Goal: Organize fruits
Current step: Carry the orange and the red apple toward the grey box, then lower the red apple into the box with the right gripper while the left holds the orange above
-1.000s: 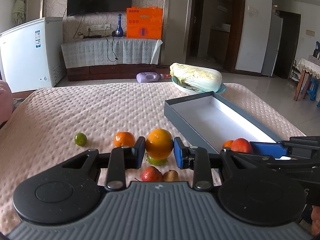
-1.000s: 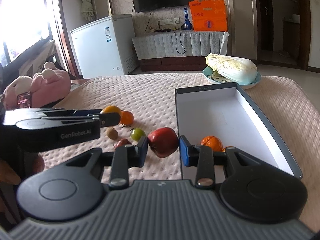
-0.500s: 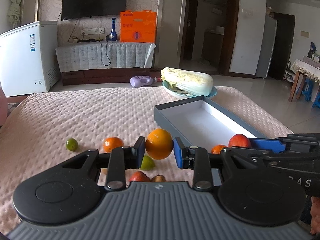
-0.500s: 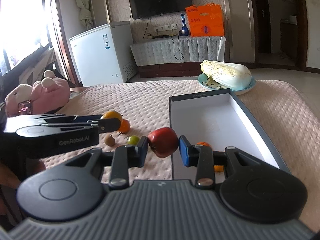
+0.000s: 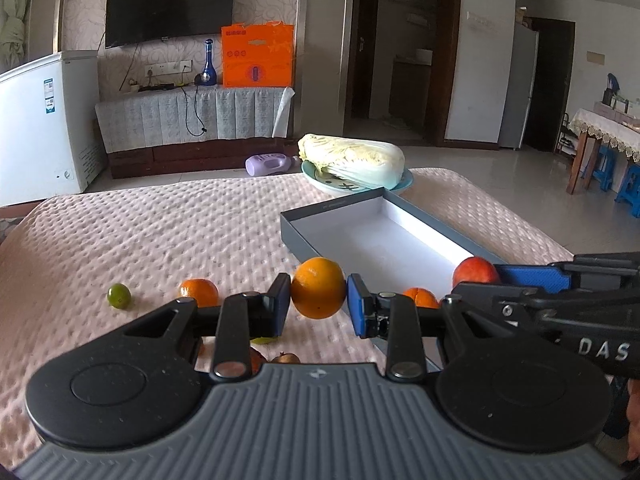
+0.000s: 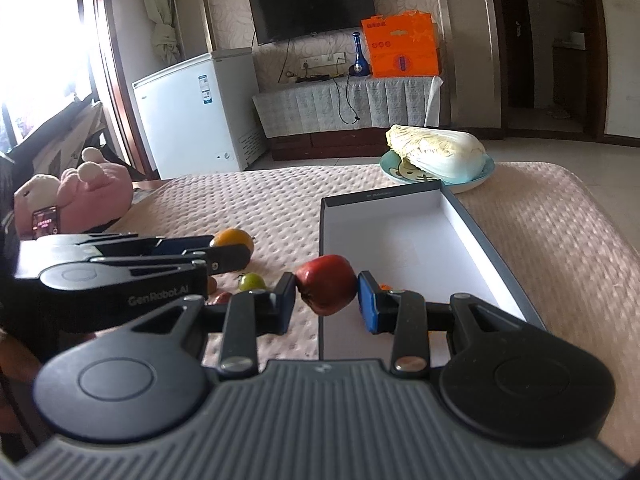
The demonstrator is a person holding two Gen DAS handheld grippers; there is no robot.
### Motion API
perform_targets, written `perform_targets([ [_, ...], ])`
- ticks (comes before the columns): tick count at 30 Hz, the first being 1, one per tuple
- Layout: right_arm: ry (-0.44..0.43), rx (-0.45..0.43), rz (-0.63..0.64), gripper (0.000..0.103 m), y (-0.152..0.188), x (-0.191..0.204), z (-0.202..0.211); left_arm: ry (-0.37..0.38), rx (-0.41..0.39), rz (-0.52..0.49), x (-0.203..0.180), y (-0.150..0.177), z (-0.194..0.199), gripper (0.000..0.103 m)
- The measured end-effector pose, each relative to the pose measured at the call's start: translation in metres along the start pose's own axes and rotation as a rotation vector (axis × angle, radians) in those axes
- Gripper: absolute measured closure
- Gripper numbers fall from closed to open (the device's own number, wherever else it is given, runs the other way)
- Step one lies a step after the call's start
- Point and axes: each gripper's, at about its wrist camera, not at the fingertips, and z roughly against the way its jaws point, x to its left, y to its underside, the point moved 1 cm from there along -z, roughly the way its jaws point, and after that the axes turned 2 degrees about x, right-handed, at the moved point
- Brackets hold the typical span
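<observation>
My left gripper point(image 5: 318, 300) is shut on a large orange point(image 5: 318, 293), held above the pink cloth just left of the grey box point(image 5: 304, 236). My right gripper point(image 6: 326, 294) is shut on a red apple point(image 6: 326, 290), hanging over the box's near left edge point(image 6: 320, 264). A small orange point(image 5: 420, 296) lies inside the box near its front. On the cloth lie a mandarin point(image 5: 199, 291), a green lime point(image 5: 119, 296) and a green tomato point(image 6: 252, 281). In the right wrist view the left gripper with its orange point(image 6: 232, 238) shows at the left.
A cabbage point(image 5: 352, 158) on a blue plate point(image 6: 472, 184) stands beyond the box's far end. A pink plush toy point(image 6: 84, 196) lies at the table's left edge. A red and a brown small fruit point(image 5: 286, 358) peek out under my left gripper.
Both grippers have carried their fruits toward the box; the apple now hangs over its near left edge and the orange sits closer to its left wall. Grips are unchanged.
</observation>
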Motion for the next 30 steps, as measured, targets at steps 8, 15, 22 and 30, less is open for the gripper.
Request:
perform_targets([
  [8, 0.010, 0.001, -0.007, 0.066, 0.001, -0.005, 0.001, -0.003, 0.008, 0.009, 0.004, 0.000, -0.003, 0.067],
  [15, 0.018, 0.003, -0.011, 0.066, 0.002, -0.006, -0.001, 0.003, 0.005, 0.007, 0.004, -0.001, -0.003, 0.067],
  [22, 0.026, -0.001, -0.018, 0.066, 0.001, -0.008, 0.001, 0.005, -0.001, 0.008, 0.004, -0.001, -0.003, 0.067],
  [30, 0.033, 0.005, -0.023, 0.066, 0.001, -0.012, 0.003, -0.002, 0.000, 0.017, 0.003, -0.002, -0.006, 0.067],
])
